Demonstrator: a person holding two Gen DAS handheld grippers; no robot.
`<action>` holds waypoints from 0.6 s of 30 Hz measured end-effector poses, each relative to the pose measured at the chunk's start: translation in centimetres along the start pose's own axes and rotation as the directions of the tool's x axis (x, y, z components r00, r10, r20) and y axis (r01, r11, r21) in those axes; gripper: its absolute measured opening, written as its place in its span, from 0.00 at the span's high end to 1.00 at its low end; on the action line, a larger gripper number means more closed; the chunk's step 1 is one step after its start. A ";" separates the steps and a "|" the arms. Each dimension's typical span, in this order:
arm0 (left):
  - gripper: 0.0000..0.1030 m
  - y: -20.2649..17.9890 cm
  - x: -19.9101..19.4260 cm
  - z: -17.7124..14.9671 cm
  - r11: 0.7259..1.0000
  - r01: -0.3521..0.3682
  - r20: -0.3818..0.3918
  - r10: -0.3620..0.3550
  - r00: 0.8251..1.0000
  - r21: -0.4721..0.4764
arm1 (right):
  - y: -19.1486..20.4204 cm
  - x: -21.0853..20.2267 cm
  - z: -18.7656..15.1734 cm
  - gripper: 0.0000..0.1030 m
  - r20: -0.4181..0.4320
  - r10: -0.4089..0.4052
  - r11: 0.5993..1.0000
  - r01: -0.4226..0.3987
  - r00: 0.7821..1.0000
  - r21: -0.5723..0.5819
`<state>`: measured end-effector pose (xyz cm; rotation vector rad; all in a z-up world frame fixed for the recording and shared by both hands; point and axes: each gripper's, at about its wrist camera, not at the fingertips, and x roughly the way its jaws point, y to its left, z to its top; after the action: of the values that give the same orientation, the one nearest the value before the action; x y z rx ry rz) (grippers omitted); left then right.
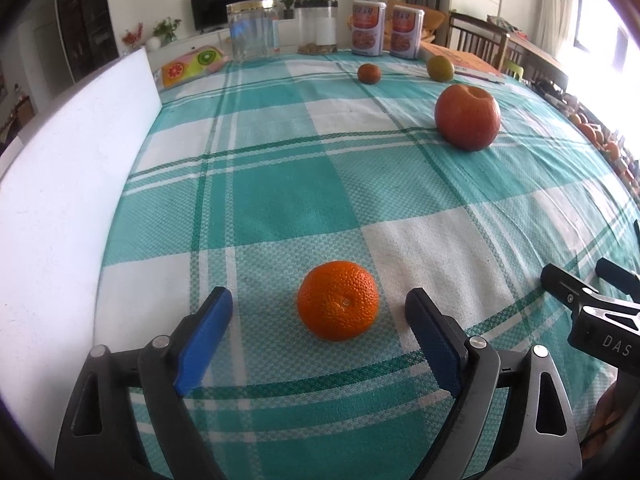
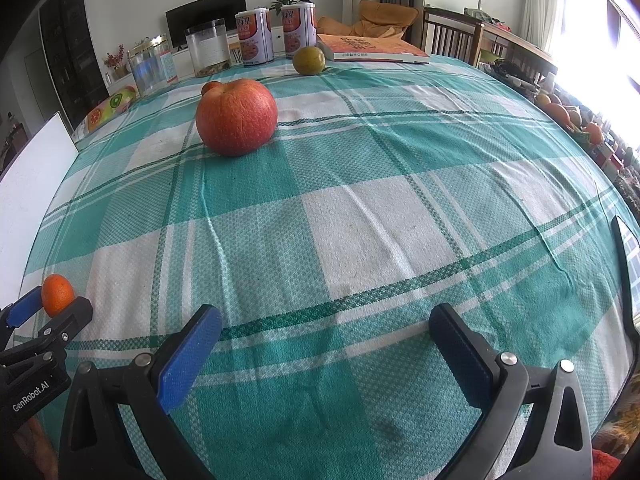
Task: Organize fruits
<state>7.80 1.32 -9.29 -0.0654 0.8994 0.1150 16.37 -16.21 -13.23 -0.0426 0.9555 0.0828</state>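
Note:
A small orange mandarin (image 1: 338, 300) lies on the green checked tablecloth (image 1: 280, 200), between the open fingers of my left gripper (image 1: 320, 300), apart from both pads. It also shows in the right wrist view (image 2: 57, 294). A large red-orange fruit (image 1: 467, 117) (image 2: 236, 116) sits further back. A small dark orange fruit (image 1: 368, 73) and a greenish citrus (image 1: 440, 68) (image 2: 308, 61) lie near the far edge. My right gripper (image 2: 326, 322) is open and empty over the cloth (image 2: 360, 216); it shows at the right of the left wrist view (image 1: 576, 276).
A white board (image 1: 60, 184) stands along the table's left side. Clear jars (image 1: 252, 30), two cans (image 1: 368, 28), a book (image 2: 372, 50) and a fruit-print packet (image 1: 192, 65) line the far edge. Chairs and more fruit (image 2: 560, 114) lie to the right.

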 end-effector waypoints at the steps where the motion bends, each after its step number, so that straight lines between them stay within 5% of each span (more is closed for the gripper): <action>1: 0.13 0.0 0.0 0.0 1.000 -0.001 0.000 0.001 1.000 0.000 | 0.0 0.0 0.0 0.00 0.000 0.000 1.000 0.000 1.000 0.000; 12: 0.11 0.0 0.0 0.0 1.000 -0.001 0.000 0.001 1.000 0.000 | -0.1 0.0 0.0 0.00 0.003 0.008 1.000 -0.008 1.000 0.005; 18: 0.11 0.0 0.1 0.0 1.000 0.000 -0.001 0.000 1.000 -0.001 | -1.9 0.6 2.0 0.00 0.031 0.135 0.983 -0.138 0.990 0.120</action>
<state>7.82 1.34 -9.35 -0.0659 0.9000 0.1157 18.49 -17.92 -12.53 0.1364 0.9379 0.1511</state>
